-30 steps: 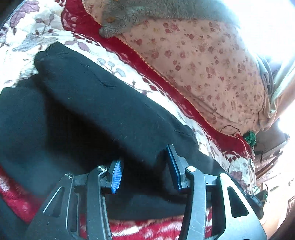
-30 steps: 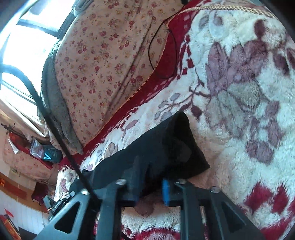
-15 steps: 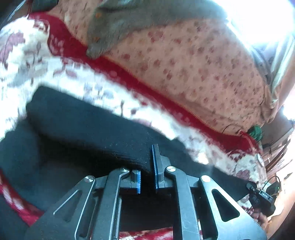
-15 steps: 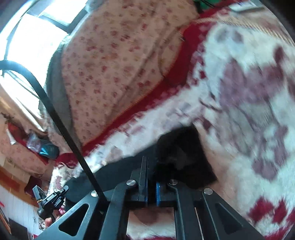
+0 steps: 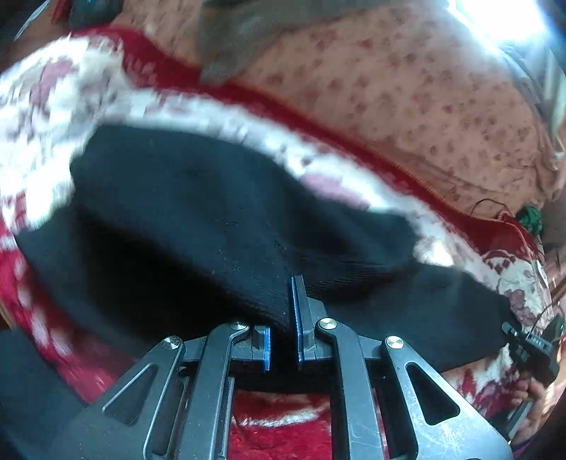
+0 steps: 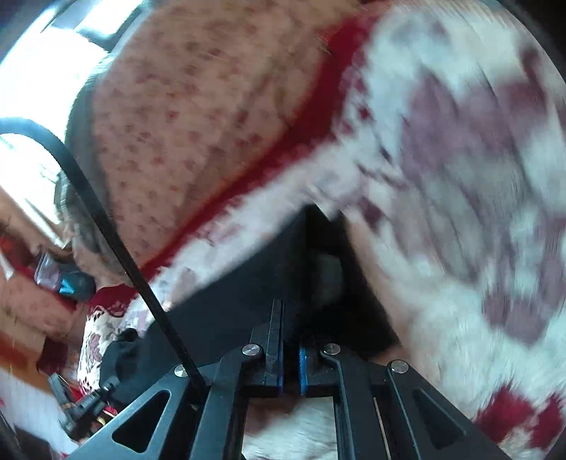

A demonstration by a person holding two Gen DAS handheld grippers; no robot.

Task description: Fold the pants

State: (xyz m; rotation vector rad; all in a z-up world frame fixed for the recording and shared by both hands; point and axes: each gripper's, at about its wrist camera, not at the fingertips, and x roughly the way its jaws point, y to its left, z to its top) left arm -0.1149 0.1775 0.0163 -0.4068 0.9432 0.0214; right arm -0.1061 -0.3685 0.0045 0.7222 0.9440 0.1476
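Note:
Black knit pants point(image 5: 198, 219) lie across a red and white floral blanket point(image 5: 53, 116). My left gripper point(image 5: 283, 318) is shut on a thick fold of the pants near their near edge and lifts it. In the right wrist view the pants point(image 6: 247, 293) run off to the left, and my right gripper point(image 6: 290, 346) is shut on their end. The blanket point(image 6: 477, 177) there is blurred. The other gripper shows at the right edge of the left wrist view point(image 5: 534, 350).
A pink floral quilt point(image 5: 406, 92) is heaped behind the blanket, with a grey cloth point(image 5: 247, 32) on top. A black cable point(image 6: 106, 226) crosses the right wrist view. Bright window light point(image 5: 495, 21) comes from behind. Clutter lies at the bed's far end point(image 6: 60, 279).
Both grippers closed on the pants; the left was open a second ago. Both have lifted and moved, the views are now blurred, and the pants fold has risen off the blanket.

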